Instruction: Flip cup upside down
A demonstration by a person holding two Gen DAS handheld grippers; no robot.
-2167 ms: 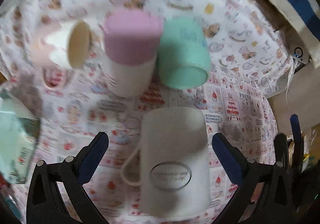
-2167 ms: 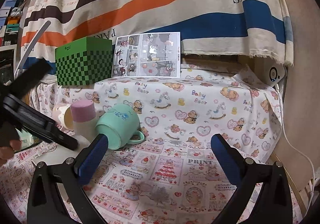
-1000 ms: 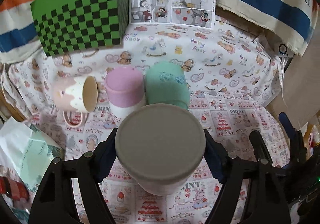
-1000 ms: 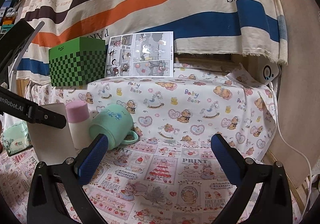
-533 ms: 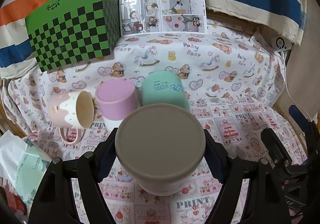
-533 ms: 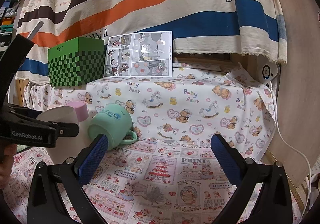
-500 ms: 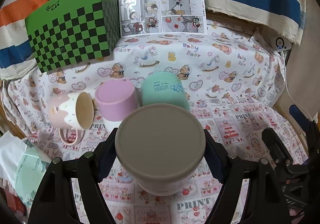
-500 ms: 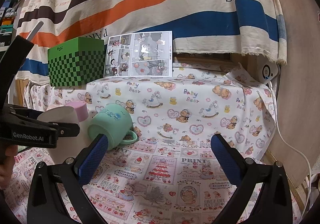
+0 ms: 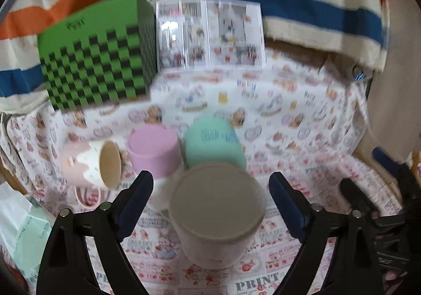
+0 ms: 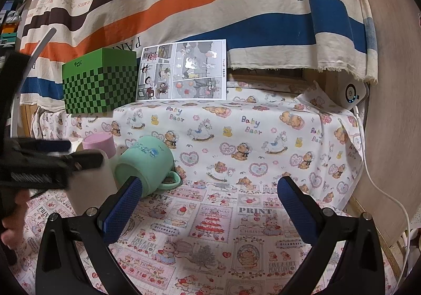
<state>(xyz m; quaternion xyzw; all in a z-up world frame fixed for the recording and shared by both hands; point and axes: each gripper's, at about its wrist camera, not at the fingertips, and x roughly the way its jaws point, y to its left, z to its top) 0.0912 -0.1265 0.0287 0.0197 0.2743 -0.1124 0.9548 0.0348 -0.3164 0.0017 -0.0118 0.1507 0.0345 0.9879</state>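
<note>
White cup [image 9: 217, 213] — lower centre of the left wrist view, standing upside down on the printed cloth [image 9: 302, 116], flat base facing up. In the right wrist view it shows at left centre [image 10: 89, 184], partly behind the dark body of the other tool.

Left gripper [image 9: 210, 197] — fingers spread wide, one blue pad [image 9: 135, 203] at each side of the cup with a clear gap on both sides; it holds nothing. The view is blurred.

Right gripper [image 10: 208, 205] — lower half of the right wrist view, fingers wide apart over bare cloth, nothing between the pads [image 10: 294, 205].

Pink-lidded cup [image 9: 155, 153] — centre left, just behind the white cup. Seen at [image 10: 98, 141] in the right view.

Teal mug [image 9: 213, 145] — centre, just beside the pink-lidded cup. The right view shows it lying tilted on its side [image 10: 146, 163], handle toward the right, its mouth toward the lower left.

Pink-and-cream mug [image 9: 92, 163] — left of centre, on its side, its mouth turned to the right.

Green checked box [image 10: 100, 84] — upper left, at the back of the cloth.

Comic sheet [image 10: 183, 74] — upper centre, standing just right of the box.

Striped fabric [image 10: 210, 5] — top of frame, hanging behind everything.

White device [image 10: 352, 93] — right edge, with a cable running down from it.

Pale green packet [image 9: 29, 239] — lower left corner of the left view.
</note>
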